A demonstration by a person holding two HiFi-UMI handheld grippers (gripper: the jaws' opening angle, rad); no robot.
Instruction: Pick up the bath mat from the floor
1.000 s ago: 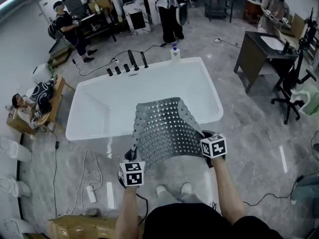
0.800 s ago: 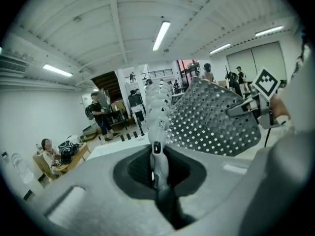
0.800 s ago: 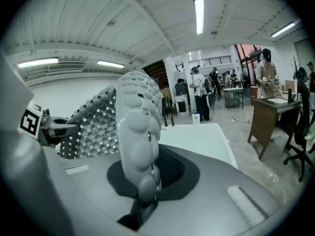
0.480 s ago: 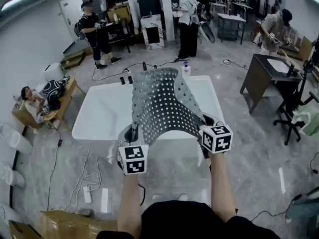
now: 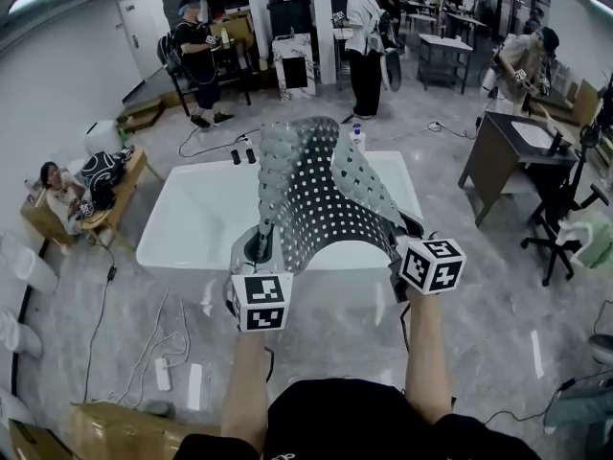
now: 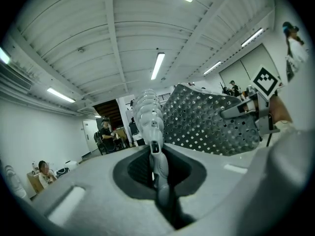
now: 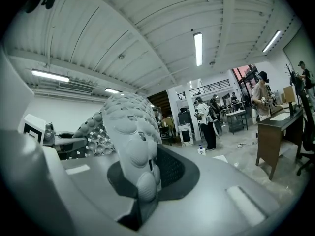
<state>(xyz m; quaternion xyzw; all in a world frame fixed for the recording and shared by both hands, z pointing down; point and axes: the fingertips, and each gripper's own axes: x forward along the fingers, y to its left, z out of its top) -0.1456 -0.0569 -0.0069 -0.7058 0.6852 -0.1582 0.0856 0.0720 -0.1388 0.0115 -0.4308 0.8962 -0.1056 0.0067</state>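
Note:
The grey perforated bath mat [image 5: 321, 195] hangs in the air in front of me, curled upward, over the near rim of the white bathtub [image 5: 196, 218]. My left gripper [image 5: 261, 249] is shut on the bath mat's near left corner. My right gripper [image 5: 400, 242] is shut on its near right corner. In the left gripper view the bath mat [image 6: 206, 122] rises from the left gripper [image 6: 153, 149] and spreads to the right. In the right gripper view the bath mat's bumpy underside [image 7: 129, 132] stands up between the jaws of the right gripper [image 7: 142, 173].
A dark desk [image 5: 512, 156] and a black office chair [image 5: 565, 214] stand to the right. Cables and a power strip [image 5: 163, 374] lie on the floor at left. Several people stand beyond the tub; one sits at far left [image 5: 57, 185]. A spray bottle [image 5: 358, 138] stands behind the tub.
Both grippers have risen with the bath mat, lifting it from low over the floor to chest height. Its far edge now curls up higher above the tub.

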